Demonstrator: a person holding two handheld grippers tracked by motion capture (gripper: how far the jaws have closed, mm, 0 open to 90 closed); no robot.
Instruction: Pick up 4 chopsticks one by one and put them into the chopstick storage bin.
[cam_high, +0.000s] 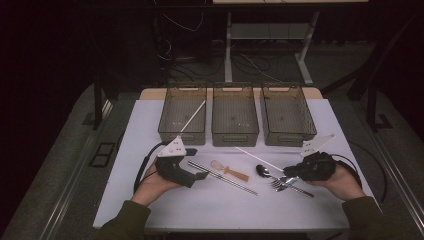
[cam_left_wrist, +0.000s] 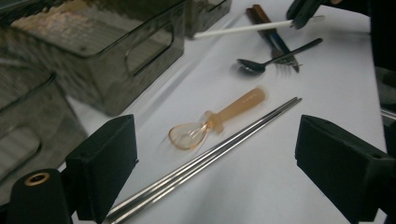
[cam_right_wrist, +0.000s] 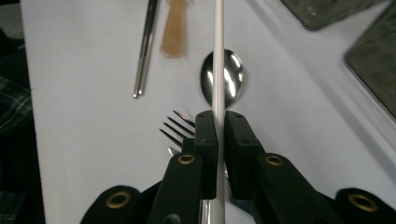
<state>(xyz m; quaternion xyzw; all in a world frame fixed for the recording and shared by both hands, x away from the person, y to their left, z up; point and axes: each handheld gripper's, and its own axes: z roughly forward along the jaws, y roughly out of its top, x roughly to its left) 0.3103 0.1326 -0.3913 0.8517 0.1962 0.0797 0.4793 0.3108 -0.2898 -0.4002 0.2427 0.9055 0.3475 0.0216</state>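
Observation:
My right gripper (cam_high: 290, 173) (cam_right_wrist: 217, 122) is shut on a thin white chopstick (cam_high: 260, 159) (cam_right_wrist: 218, 60) and holds it just above the white table (cam_high: 200, 200), with the stick pointing left and away. Beneath it lie a dark metal spoon (cam_high: 262, 171) (cam_right_wrist: 231, 77) and a fork (cam_high: 279, 184) (cam_right_wrist: 176, 127). My left gripper (cam_high: 201, 175) (cam_left_wrist: 217, 140) is open over a pair of steel chopsticks (cam_high: 222, 177) (cam_left_wrist: 205, 161), touching nothing. Beside them rests an amber plastic spoon (cam_high: 229, 171) (cam_left_wrist: 215, 122). The left gripper view catches the right gripper (cam_left_wrist: 303, 11) far off with the white chopstick (cam_left_wrist: 243, 29).
Three smoky clear bins stand in a row at the back of the table: left bin (cam_high: 183, 134), middle bin (cam_high: 235, 136), right bin (cam_high: 288, 136). A second white chopstick (cam_high: 192, 117) leans inside the left bin. The table's front edge runs close to both forearms.

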